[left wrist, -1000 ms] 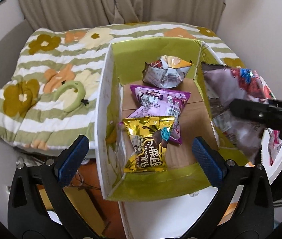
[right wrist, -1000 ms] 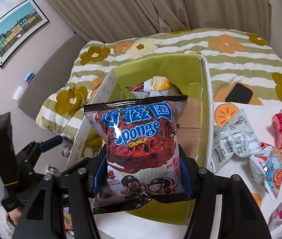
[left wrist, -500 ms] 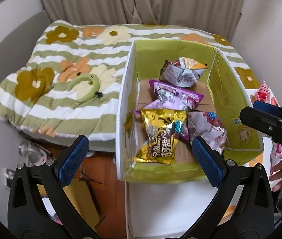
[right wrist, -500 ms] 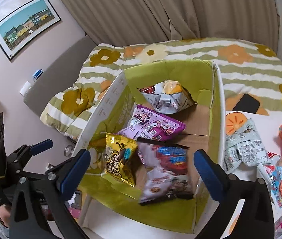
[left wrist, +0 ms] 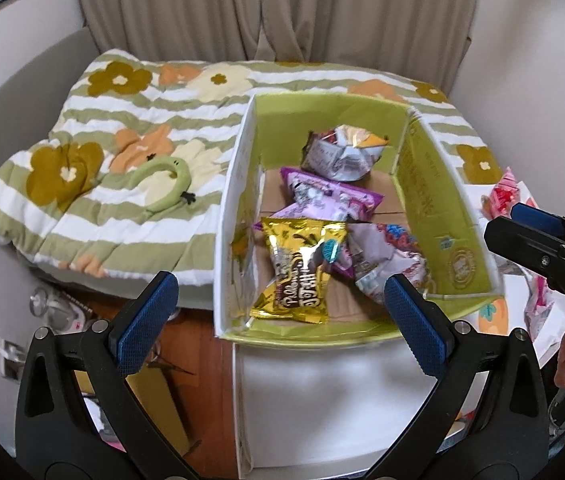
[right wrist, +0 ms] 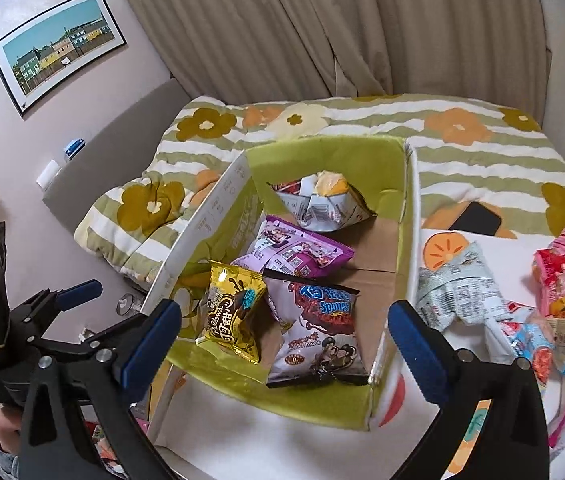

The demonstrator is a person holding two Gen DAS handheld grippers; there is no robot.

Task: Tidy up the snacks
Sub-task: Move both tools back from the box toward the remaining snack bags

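Four snack bags already lie in your green-lined cardboard box (right wrist: 324,162): a crumpled silver-and-orange foil bag (right wrist: 322,202) at the far end, a purple plastic packet (right wrist: 294,254) in the middle, a gold foil pillow-snack bag (right wrist: 232,316) at the near left, and the white-and-red "Sponge" crunch bag (right wrist: 320,336) at the near right, lying flat and partly overlapping the purple packet's near edge.

Your right gripper (right wrist: 284,340) is released, its blue pads spread wide with nothing between them; it hovers above the box's near end. Your left gripper (left wrist: 280,316) is likewise spread and empty, poised over the near left corner of the box.

The job looks roughly half done. To the right of the box, on the white tabletop (right wrist: 522,248), loose snacks wait: a crinkled grey-white packet (right wrist: 458,284) just beside the box wall, pink-and-red packets (right wrist: 558,268) farther right, and a heap of blue, red and orange wrappers (right wrist: 554,340) at the near right. A black phone (right wrist: 480,218) lies on the floral striped quilt (right wrist: 482,152) beyond them; it is probably not part of your sorting.
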